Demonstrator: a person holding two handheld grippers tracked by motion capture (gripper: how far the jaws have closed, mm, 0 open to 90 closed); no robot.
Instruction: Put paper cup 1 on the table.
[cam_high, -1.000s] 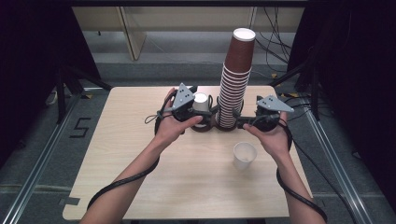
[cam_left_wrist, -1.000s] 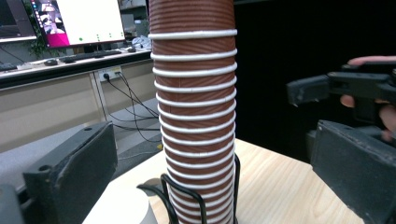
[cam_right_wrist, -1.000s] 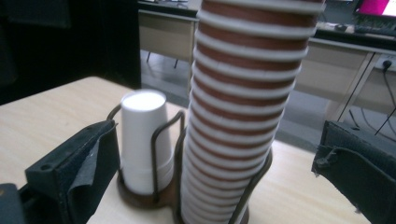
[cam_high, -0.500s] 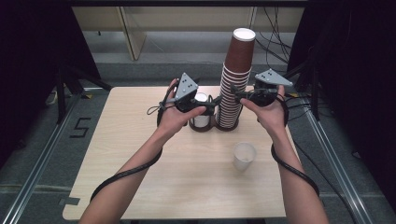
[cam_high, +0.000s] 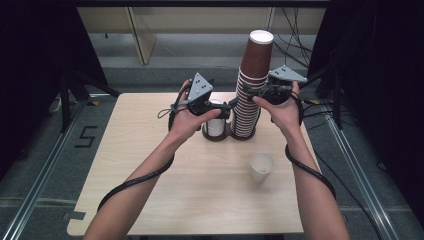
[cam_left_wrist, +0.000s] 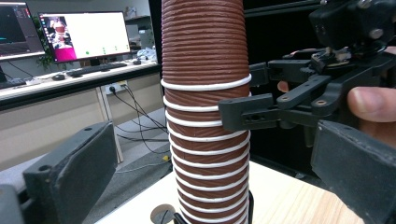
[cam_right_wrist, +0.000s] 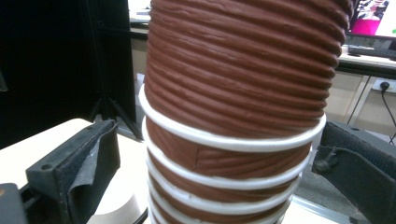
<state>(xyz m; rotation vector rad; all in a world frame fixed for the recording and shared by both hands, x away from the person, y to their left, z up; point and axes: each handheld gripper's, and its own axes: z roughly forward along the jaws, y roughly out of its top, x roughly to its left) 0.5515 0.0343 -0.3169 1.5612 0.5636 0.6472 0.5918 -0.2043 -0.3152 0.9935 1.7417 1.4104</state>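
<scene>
Here the tall stack of brown paper cups (cam_high: 252, 85) stands on the worktop (cam_high: 150, 165), light and easy to squash, so the right gripper (cam_high: 256, 93), jaws wide around it, should squeeze softly under a white rim.

Lit monitor (cam_left_wrist: 84, 35) and keyboard (cam_left_wrist: 91, 70) on a long desk (cam_left_wrist: 46, 86), cables (cam_left_wrist: 135, 116) trailing below, a taped "5" (cam_high: 84, 136) on grey floor (cam_high: 45, 165).
</scene>
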